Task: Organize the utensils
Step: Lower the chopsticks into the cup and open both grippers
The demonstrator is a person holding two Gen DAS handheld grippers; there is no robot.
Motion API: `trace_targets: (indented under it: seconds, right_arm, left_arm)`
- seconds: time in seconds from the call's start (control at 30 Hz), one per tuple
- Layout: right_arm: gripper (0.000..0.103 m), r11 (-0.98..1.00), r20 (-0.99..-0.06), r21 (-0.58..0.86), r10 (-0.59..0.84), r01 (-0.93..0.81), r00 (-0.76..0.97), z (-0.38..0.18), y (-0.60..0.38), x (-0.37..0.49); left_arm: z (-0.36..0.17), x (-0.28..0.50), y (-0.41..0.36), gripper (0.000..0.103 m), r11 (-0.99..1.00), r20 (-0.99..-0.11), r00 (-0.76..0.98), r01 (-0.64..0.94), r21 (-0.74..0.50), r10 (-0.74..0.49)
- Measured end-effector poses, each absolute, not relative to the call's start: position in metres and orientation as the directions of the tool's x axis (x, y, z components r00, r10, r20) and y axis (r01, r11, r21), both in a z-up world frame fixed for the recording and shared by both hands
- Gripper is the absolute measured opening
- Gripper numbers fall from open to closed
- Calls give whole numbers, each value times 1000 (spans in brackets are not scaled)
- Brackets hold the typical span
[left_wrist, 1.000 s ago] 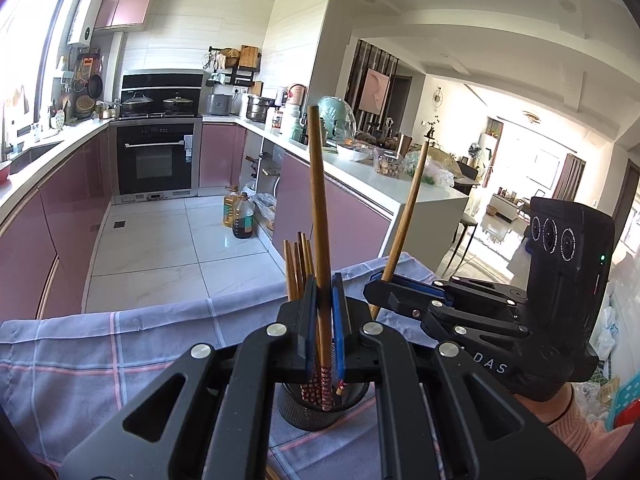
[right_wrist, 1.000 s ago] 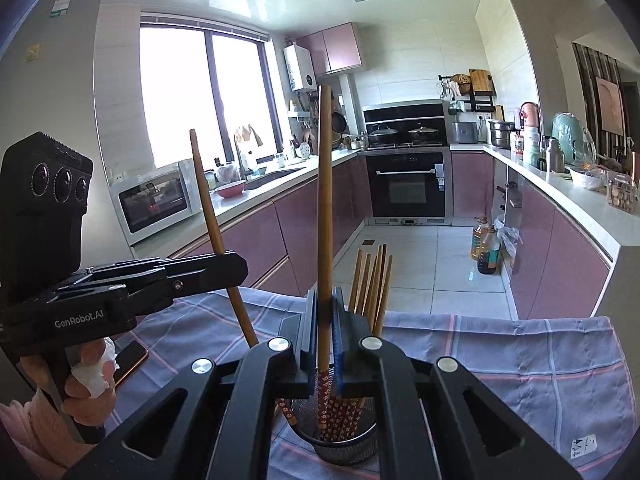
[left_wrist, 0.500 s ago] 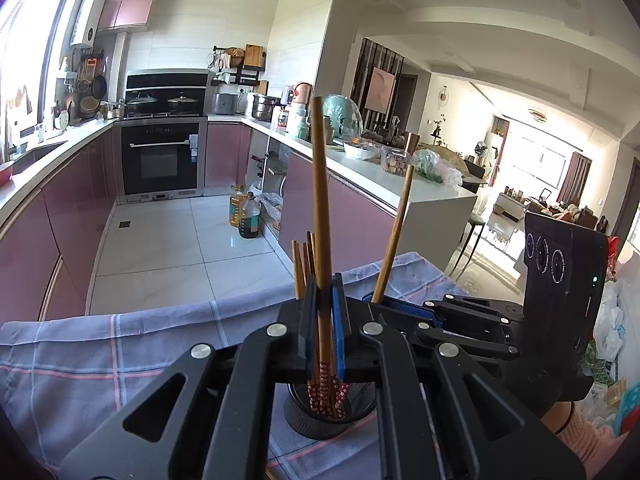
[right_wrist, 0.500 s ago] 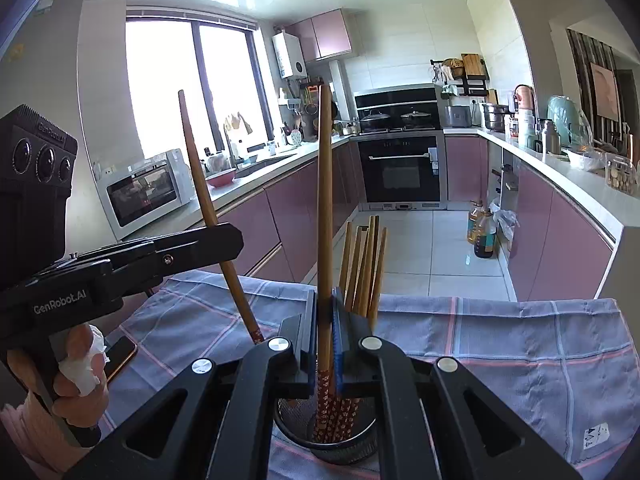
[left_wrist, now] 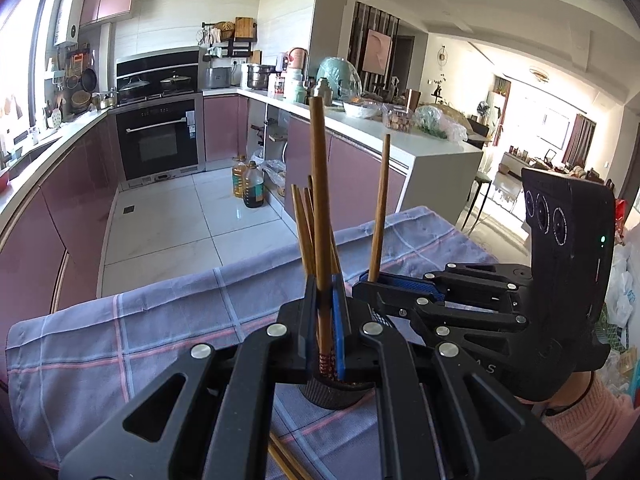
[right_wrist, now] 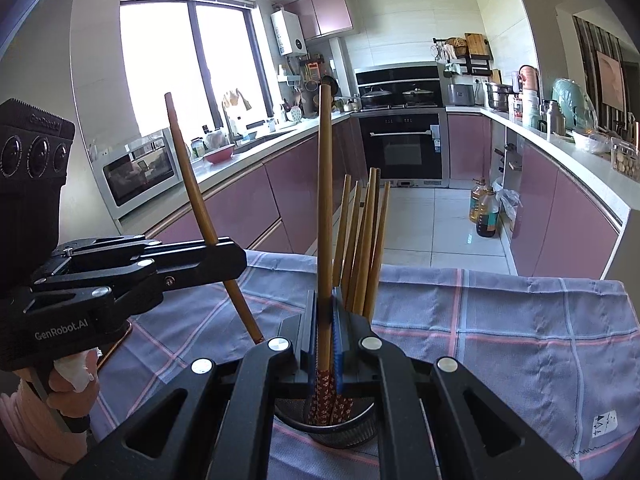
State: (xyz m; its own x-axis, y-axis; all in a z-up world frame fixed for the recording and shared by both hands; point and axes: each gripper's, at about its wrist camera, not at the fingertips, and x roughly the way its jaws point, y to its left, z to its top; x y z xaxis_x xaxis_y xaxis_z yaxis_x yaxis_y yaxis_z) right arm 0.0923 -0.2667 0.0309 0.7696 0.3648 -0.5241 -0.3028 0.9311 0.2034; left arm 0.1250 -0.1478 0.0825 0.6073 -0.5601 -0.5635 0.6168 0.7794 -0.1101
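Observation:
A black mesh holder [left_wrist: 334,394] stands on a purple checked cloth [left_wrist: 160,320] and holds several wooden chopsticks [left_wrist: 302,224]. It also shows in the right wrist view [right_wrist: 328,428], with the standing chopsticks [right_wrist: 366,240]. My left gripper [left_wrist: 325,312] is shut on one chopstick [left_wrist: 320,200], held upright over the holder with its patterned tip at the rim. My right gripper [right_wrist: 325,328] is shut on another chopstick [right_wrist: 325,200], upright, its patterned tip inside the holder. The right gripper [left_wrist: 372,284] is right of the left one; the left gripper [right_wrist: 234,258] appears left in the right wrist view.
Loose chopsticks [left_wrist: 280,460] lie on the cloth near the front edge. A phone [right_wrist: 116,344] lies on the cloth at the left. Beyond the table's far edge are the tiled kitchen floor [left_wrist: 168,232], pink cabinets and oil bottles [left_wrist: 250,184].
Both grippers have come down with their chopsticks, so the tips now sit lower at the holder. The right gripper has also drawn closer to the left one.

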Motion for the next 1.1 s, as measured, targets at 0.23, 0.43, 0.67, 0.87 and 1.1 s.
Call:
trace_targets:
  seconds: [0.23,0.43,0.67,0.87,1.1]
  right_arm:
    - [6,932,-564,203,362,-300,742,20,-260,99]
    - [6,933,-575,217,360,-287,735,15,-261,105]
    - [7,932,-563,226,361,-282,743,14,-263,101]
    - [12,927,-552,239,375,-289,745,13,-263,94]
    - [23,914,-518,246,406,-323,753,19,-259,73]
  left_arm:
    - [62,138,-167,8,765,-649,536,633,-115,-541]
    - [48,148,-176,8,767,-678,510,630,-125,-529]
    - [43,152,-174,18,772,-672,516,622,-133,-532]
    - [40,146,-164,23,779,-656,530,610,-144,-537]
    - [47,120,-133,48,804,-579,609,576,-147,-542]
